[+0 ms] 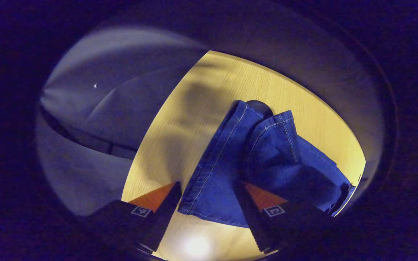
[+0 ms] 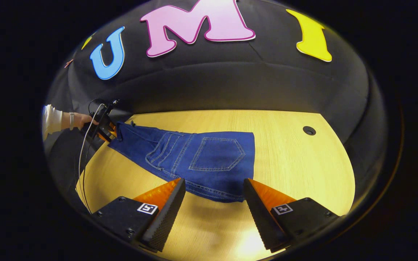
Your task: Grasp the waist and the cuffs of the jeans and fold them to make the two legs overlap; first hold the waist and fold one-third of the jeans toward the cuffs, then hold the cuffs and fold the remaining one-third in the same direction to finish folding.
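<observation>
Both sets of jaws stood spread wide, nothing pinched between either pair. Right gripper [image 2: 214,203] hovered low over the wooden table [image 2: 296,170], its 2 black fingers [image 2: 165,214] with orange backs framing the near edge of the jeans [image 2: 209,156] without touching the cloth. Denim lay flat on the tabletop ahead of it, back pocket [image 2: 218,154] facing up, the waist end nearest the fingers and the legs running off toward the far left corner of the table. A small dark round hole [image 2: 309,130] sat in the tabletop, well apart from the jeans on the right.

At that far left corner, in the right gripper view, the left gripper [image 2: 102,128] met the leg end of the jeans, held by a hand [image 2: 83,119] with a pale sleeve [image 2: 51,121] behind it; a thin cable [image 2: 83,159] hung down from it past the table edge. Could not tell from there whether it touched the cloth.

Left gripper view: left gripper [image 1: 209,210] open, fingers [image 1: 167,217] set on either side of the cuff end of the jeans [image 1: 230,170]. Cuffs [image 1: 212,206] lay on the table [image 1: 194,108] between the 2 fingers, hem stitching visible, fabric rumpled and bunched toward the right finger. Contact between that finger and the denim could not be made out. Lighting there was dim and bluish; dark booth cloth [image 1: 114,108] beyond the table edge.
</observation>
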